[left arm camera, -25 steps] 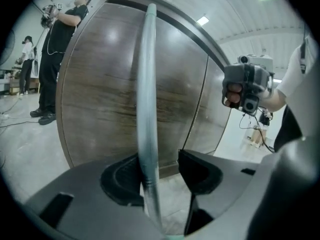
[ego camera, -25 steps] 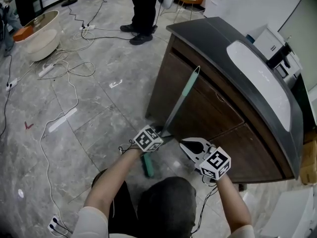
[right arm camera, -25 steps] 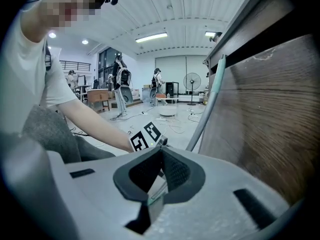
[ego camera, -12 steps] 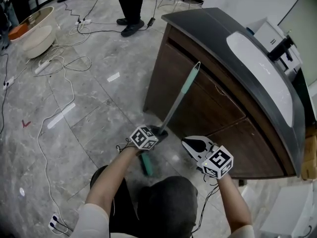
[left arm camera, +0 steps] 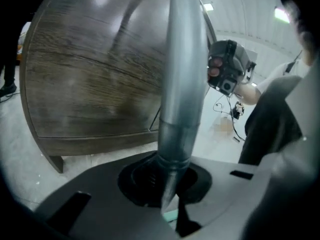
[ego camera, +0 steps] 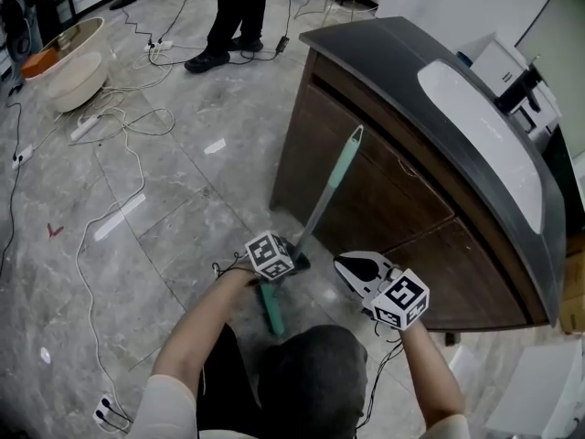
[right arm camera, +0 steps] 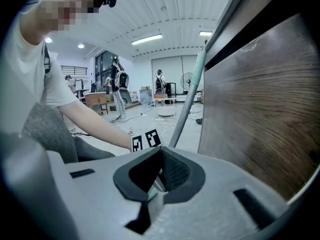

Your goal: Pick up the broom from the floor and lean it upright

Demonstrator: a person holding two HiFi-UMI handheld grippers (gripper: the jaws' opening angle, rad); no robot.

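The broom (ego camera: 322,199) stands slanted, its teal grip resting against the dark wood counter (ego camera: 384,190) and its teal head (ego camera: 271,307) on the floor. My left gripper (ego camera: 294,260) is at the foot of the pole. In the left gripper view the grey pole (left arm camera: 182,84) rises straight out of the hollow between the dark pads, and the left gripper (left arm camera: 167,196) is shut on it. My right gripper (ego camera: 344,265) hovers just right of the pole, shut with nothing in it (right arm camera: 157,184). In its view the pole (right arm camera: 187,109) leans along the counter's edge.
The counter's wooden front (left arm camera: 95,79) curves close behind the broom. Cables and a power strip (ego camera: 84,126) trail over the marble floor at left, near a beige tub (ego camera: 69,67). A person (ego camera: 224,16) stands at the far side.
My left gripper has slid lower onto the foot of the pole. The broom's top has shifted slightly along the counter. The person at the back has stepped left. The right gripper has stayed put.
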